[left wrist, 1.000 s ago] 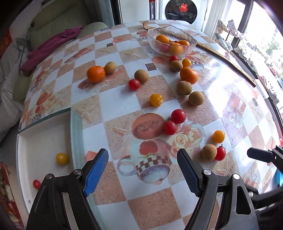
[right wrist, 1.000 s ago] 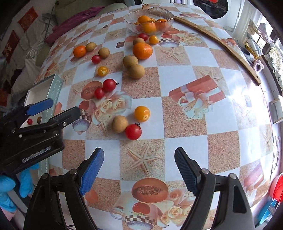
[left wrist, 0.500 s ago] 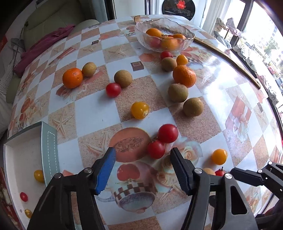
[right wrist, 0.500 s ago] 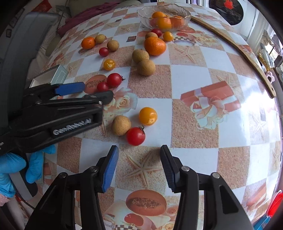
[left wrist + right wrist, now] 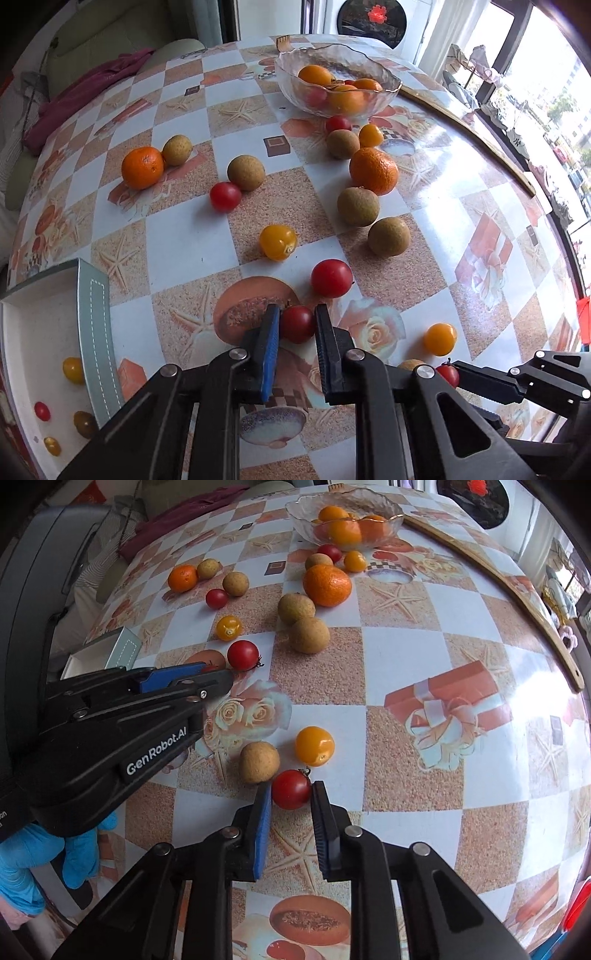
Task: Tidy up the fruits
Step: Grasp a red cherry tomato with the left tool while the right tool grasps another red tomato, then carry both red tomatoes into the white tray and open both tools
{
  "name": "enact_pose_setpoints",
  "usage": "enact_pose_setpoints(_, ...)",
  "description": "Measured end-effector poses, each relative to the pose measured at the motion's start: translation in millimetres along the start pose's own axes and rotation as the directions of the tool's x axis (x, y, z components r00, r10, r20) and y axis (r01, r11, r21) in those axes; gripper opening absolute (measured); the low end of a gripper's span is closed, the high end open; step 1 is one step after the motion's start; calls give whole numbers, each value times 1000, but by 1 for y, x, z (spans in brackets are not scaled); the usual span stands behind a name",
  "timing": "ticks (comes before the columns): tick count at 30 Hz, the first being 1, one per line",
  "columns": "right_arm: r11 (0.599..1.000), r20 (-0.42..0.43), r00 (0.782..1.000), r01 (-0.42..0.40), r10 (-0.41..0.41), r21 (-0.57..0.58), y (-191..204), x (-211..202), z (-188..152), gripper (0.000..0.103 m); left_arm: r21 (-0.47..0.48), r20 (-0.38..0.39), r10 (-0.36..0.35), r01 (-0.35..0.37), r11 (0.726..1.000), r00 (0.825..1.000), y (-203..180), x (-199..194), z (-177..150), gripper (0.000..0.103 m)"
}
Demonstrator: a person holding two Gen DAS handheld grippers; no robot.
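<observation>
1. Two small red cherry tomatoes are being pinched on the checked surface: left fingers closed on one, right fingers on another.
2. Most fruit is lying loose; few are sitting in the glass bowl and white tray.

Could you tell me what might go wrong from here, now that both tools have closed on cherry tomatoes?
1. The left tool pinches a small red tomato near its fingertips; it may slip out or get squashed.
2. The right tool grips its red tomato right beside a brown fruit, so lifting could set that one rolling.
3. Loose round fruit surrounds both grips on the glossy tablecloth; a bump could scatter it.
</observation>
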State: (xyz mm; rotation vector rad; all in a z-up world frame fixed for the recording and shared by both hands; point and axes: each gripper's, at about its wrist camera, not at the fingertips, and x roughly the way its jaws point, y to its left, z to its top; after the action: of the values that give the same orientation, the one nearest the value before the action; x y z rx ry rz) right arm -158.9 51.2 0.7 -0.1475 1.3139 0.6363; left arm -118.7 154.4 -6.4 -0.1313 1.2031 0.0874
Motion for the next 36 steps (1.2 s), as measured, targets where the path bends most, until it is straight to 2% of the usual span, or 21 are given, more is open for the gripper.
enact_pose_setpoints(4,999,-5,1000,-20,20,29,-6,-6,-2,23,-26,9,-10,10,1000,1000,6,-11,-5,20)
enact_pose_setpoints(10,997,-20,999,-40,41,71,-14,-14,-6,23,-16,40,-8,8,1000,999,12,-34,-13,20)
enact_pose_setpoints(18,996,-18,999,-32,33,83,-12,-23,-7,23,-49,87,-4,9,999,996,32,-66,-23,20)
enact_pose_setpoints(26,998,-12,999,-36,36,55,11,-29,-5,23,-69,113,23,-16,998,993,56,-91,-42,20)
enact_pose_setpoints(36,998,-9,998,-59,58,-31,62,-28,7,23,-171,112,73,-53,984,991,105,-113,-79,20)
